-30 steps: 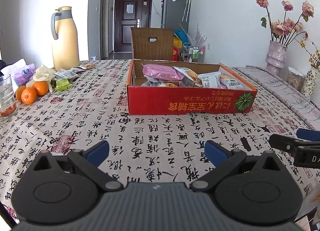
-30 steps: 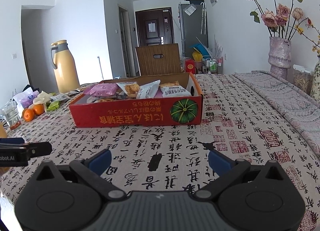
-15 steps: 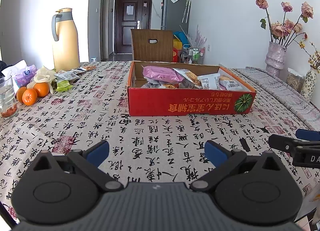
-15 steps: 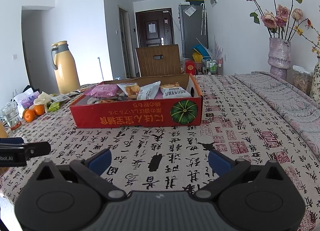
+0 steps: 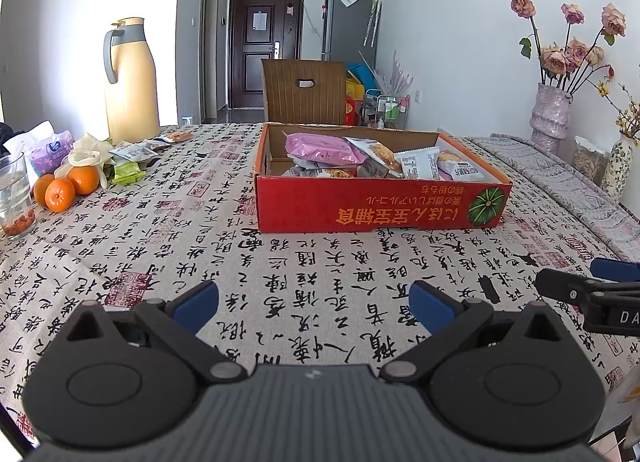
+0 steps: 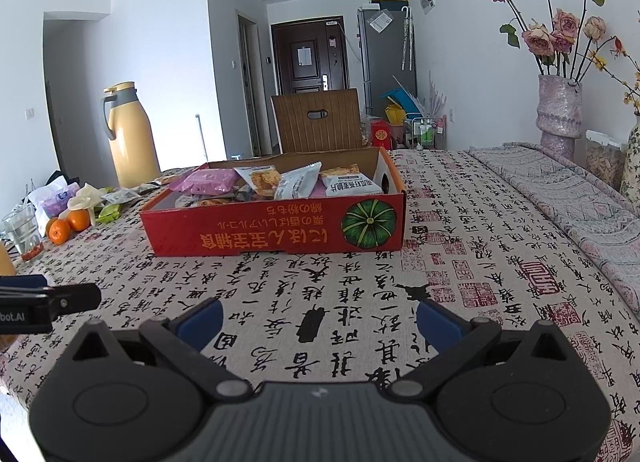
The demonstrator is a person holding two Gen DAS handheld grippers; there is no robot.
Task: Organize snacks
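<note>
Both tools hang low over the near end of the table (image 5: pixel 320 262), well short of anything. Left gripper (image 5: pixel 314 302): fingers spread, nothing between them. Right gripper (image 6: pixel 318 316): same, released and empty.

Red box (image 5: pixel 380 210) sits mid-table, already heaped with snack packets (image 5: pixel 324 148), some leaning on each other and poking above the rim. A few loose packets (image 5: pixel 130 152) lie far left, near the oranges (image 5: pixel 66 188), the water glass (image 5: pixel 14 198) and the yellow flask (image 5: pixel 130 78).

Likely risks:
- Reaching left for the loose packets could clip the glass or set the oranges rolling.
- Dropping more onto the heap may spill packets over the box wall.
- Thin wrappers lying flat on the cloth may slip from the fingers or snag the fabric.
</note>
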